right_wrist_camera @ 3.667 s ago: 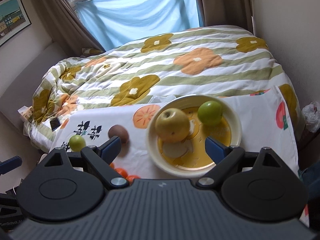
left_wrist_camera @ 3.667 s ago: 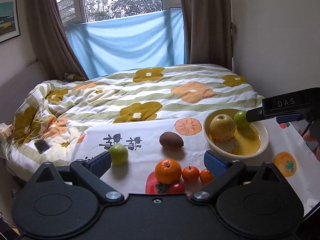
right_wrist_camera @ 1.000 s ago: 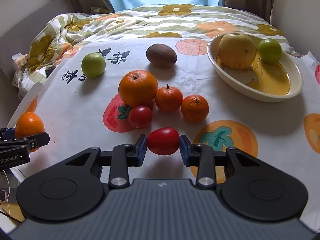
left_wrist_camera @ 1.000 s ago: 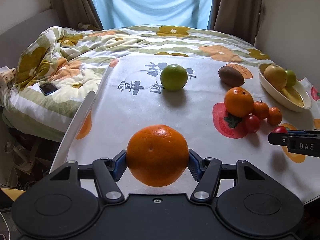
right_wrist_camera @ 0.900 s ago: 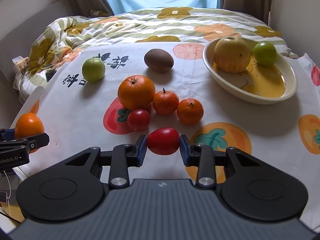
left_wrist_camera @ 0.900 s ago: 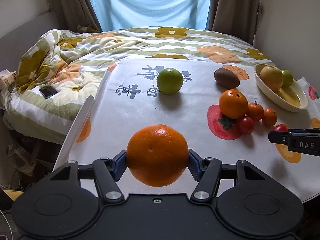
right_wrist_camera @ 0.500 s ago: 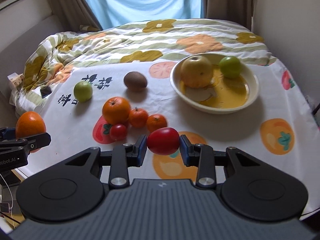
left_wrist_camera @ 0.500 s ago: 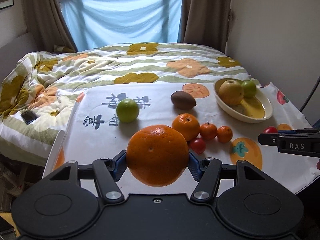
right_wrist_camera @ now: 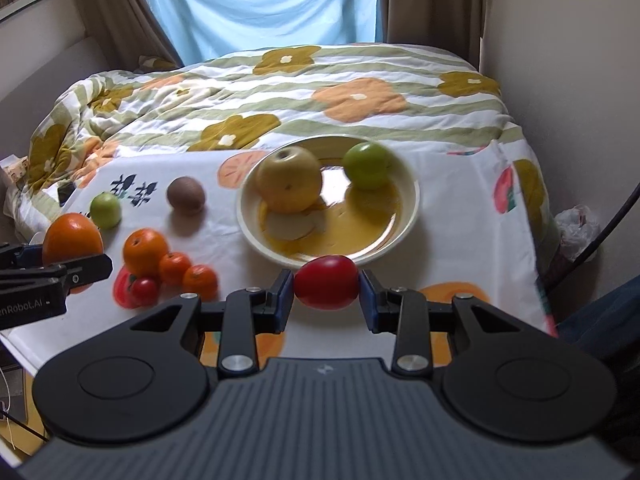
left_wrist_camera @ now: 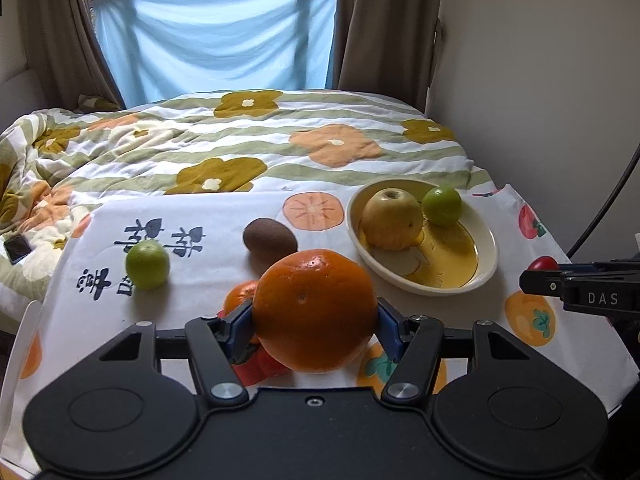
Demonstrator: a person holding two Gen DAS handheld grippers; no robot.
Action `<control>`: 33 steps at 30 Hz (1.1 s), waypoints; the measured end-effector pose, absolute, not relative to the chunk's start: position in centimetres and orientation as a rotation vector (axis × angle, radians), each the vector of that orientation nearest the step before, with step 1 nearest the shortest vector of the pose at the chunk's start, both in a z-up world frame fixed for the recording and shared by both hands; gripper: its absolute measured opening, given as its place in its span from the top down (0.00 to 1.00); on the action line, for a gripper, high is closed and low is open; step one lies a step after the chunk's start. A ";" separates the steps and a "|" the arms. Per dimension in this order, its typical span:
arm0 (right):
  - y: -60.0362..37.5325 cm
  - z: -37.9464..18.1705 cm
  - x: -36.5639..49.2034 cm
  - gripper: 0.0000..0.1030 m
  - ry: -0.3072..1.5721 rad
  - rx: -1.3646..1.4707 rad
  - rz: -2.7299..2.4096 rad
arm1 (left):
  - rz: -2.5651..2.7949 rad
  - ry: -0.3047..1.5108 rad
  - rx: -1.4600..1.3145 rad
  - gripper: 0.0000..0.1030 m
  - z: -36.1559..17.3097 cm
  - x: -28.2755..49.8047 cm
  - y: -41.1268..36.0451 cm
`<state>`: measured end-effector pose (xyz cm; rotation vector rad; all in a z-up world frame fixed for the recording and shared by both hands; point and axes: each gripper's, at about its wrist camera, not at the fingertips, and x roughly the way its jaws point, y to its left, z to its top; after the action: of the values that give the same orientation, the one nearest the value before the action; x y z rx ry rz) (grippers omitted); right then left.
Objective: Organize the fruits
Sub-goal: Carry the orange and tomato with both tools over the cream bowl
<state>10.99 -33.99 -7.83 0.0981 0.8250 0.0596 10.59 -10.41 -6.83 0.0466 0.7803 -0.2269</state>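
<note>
My left gripper [left_wrist_camera: 315, 320] is shut on a large orange [left_wrist_camera: 315, 310], held above the table's near left side. My right gripper [right_wrist_camera: 326, 296] is shut on a red tomato [right_wrist_camera: 326, 282], hanging just in front of the cream bowl [right_wrist_camera: 408, 216]. That bowl holds a yellow apple [right_wrist_camera: 289, 178] and a green fruit [right_wrist_camera: 366, 165]. On the cloth lie a brown kiwi [right_wrist_camera: 186, 195], a green apple [right_wrist_camera: 105, 210], an orange [right_wrist_camera: 145, 252], two small tangerines [right_wrist_camera: 188, 274] and a small tomato [right_wrist_camera: 145, 289]. The left gripper's orange [right_wrist_camera: 72, 240] shows at the right wrist view's left edge.
The table wears a white fruit-print cloth [left_wrist_camera: 200, 224] and stands against a bed with a flowered quilt [left_wrist_camera: 240, 140]. A wall [left_wrist_camera: 540, 80] rises close on the right. A dark cable [right_wrist_camera: 592, 244] and a plastic bag [right_wrist_camera: 576, 232] sit at the table's right side.
Both grippers have risen and moved forward to the right with their fruit, from the table's near left towards the bowl. The tomato now hangs by the bowl's near rim.
</note>
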 end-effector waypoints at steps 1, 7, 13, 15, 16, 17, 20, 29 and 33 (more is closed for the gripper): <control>-34.7 -7.8 11.5 0.52 0.822 0.097 0.060 | -0.233 0.782 0.052 0.36 -6.9 11.1 -11.3; -38.5 -8.0 15.1 0.52 0.820 0.084 0.062 | -0.274 0.788 0.090 0.36 -7.7 13.9 -16.1; -41.8 -9.0 18.3 0.52 0.818 0.085 0.038 | -0.315 0.805 0.134 0.36 -9.5 16.7 -20.1; -42.7 -9.5 19.1 0.52 0.823 0.105 0.032 | -0.324 0.817 0.147 0.36 -10.2 17.5 -21.2; -43.1 -9.7 19.5 0.51 0.826 0.109 0.031 | -0.326 0.825 0.154 0.36 -10.6 17.9 -21.6; -43.5 -10.0 19.8 0.52 0.828 0.111 0.030 | -0.326 0.833 0.162 0.36 -11.0 18.3 -22.2; -44.3 -10.8 20.8 0.51 0.841 0.121 0.033 | -0.324 0.862 0.175 0.36 -12.2 19.1 -23.3; -44.3 -12.2 21.9 0.51 0.868 0.149 0.073 | -0.313 0.922 0.209 0.35 -14.1 20.4 -25.7; -44.1 -12.2 22.3 0.51 0.864 0.142 0.087 | -0.305 0.912 0.181 0.28 -13.6 20.5 -25.2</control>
<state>22.34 -44.11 -12.17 0.1420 0.8644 0.0871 20.45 -25.23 -13.62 0.1806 0.9116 -0.3045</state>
